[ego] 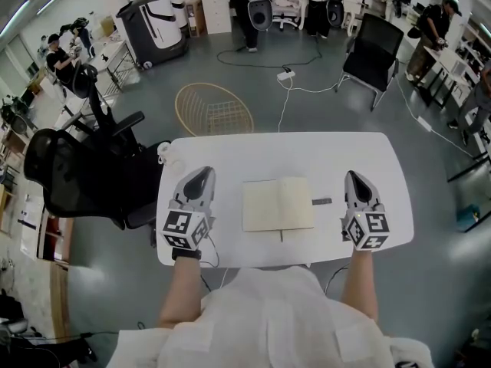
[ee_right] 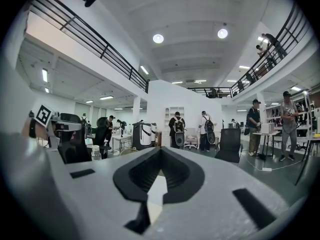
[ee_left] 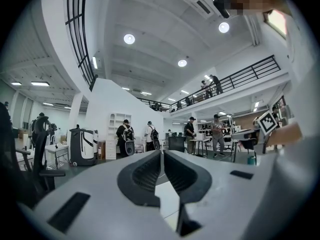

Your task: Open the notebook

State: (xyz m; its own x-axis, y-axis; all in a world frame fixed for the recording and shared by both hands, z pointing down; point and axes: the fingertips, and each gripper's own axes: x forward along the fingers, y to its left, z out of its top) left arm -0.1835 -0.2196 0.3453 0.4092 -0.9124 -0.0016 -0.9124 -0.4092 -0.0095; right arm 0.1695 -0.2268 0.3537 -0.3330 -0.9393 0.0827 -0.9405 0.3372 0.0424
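I am keeping both claws clenched on nothing. My left gripper (ego: 203,173) is sitting apart to the left of the notebook (ego: 278,204), and my right gripper (ego: 353,177) is sitting apart to its right. The notebook is lying open and flat on the white table (ego: 268,153).

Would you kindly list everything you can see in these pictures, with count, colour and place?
table: one, white, in front of the person.
notebook: one, cream, mid-table between the grippers.
small dark object: one, just right of the notebook; too small to identify.
office chairs: two, black, one left of the table, one beyond it on the right.
round wire frame: one, tan, on the floor beyond the table.
power strip: one, white, on the floor farther back.
left gripper: one, grey, over the table's left side, shut, empty.
right gripper: one, grey, over the right side, shut, empty.
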